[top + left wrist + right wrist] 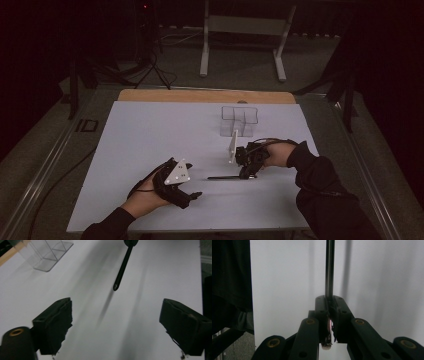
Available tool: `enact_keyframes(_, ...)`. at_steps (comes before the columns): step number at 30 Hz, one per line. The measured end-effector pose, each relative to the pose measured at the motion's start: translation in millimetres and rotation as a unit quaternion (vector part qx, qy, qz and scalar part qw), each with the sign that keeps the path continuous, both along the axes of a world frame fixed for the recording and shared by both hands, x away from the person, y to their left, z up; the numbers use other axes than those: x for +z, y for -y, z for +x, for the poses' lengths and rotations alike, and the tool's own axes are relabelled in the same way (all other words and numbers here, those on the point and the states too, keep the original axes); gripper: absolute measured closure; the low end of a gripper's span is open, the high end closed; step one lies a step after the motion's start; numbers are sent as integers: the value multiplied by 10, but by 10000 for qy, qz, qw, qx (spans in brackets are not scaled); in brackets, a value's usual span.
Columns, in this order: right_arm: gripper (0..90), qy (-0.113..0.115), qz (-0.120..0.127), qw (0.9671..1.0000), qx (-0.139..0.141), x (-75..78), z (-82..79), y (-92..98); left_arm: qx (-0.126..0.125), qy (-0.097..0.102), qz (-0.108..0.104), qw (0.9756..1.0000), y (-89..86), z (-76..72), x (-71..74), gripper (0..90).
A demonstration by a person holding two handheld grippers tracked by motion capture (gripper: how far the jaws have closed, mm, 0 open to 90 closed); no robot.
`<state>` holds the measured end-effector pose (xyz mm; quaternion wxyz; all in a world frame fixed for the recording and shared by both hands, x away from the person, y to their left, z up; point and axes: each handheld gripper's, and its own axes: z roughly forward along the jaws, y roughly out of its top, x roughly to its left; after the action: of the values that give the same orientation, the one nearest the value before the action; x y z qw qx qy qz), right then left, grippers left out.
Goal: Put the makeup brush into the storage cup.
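Slim black screwdriver [227, 177], level above table

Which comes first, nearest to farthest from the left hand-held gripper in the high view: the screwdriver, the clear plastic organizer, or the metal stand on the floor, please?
Measured from the left hand-held gripper in the high view:
1. Screwdriver, just to its right on the white table, shut in the right hand-held gripper.
2. Clear plastic organizer, further back, towards the table's far edge.
3. Metal stand, on the floor beyond the table.

On the table [150, 135], the clear box [239, 120] stands toward the far side, right of centre. Just in front of it the right gripper [248, 172] holds a screwdriver [225, 177] whose shaft lies level, pointing left. The left gripper [192, 196] is nearer the front edge, left of the tip and apart from it.
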<state>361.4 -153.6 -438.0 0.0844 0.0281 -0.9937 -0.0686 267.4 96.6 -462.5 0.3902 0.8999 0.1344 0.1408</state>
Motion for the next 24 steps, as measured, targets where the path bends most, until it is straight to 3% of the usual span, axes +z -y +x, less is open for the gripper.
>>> enact_keyframes(7,836,-9,-54,10000,-33,4,7,-1,-167,296,347,9988,159,-20,11,181)
enact_keyframes(12,836,-28,-49,10000,-44,-8,8,-16,-298,364,472,9978,267,-32,16,233)
enact_keyframes(17,836,-54,-45,10000,-35,-6,3,-48,-410,613,726,9946,370,-49,6,328)
enact_keyframes(20,836,-52,-88,9999,-40,0,1,-59,-402,650,830,9936,408,-38,-4,362)
enact_keyframes(23,836,-64,-66,10000,-36,-1,7,-64,-398,754,1020,9911,464,-19,-29,429)
enact_keyframes(24,836,-73,-77,9999,-53,2,6,-66,-394,846,1141,9891,487,-12,-38,452)
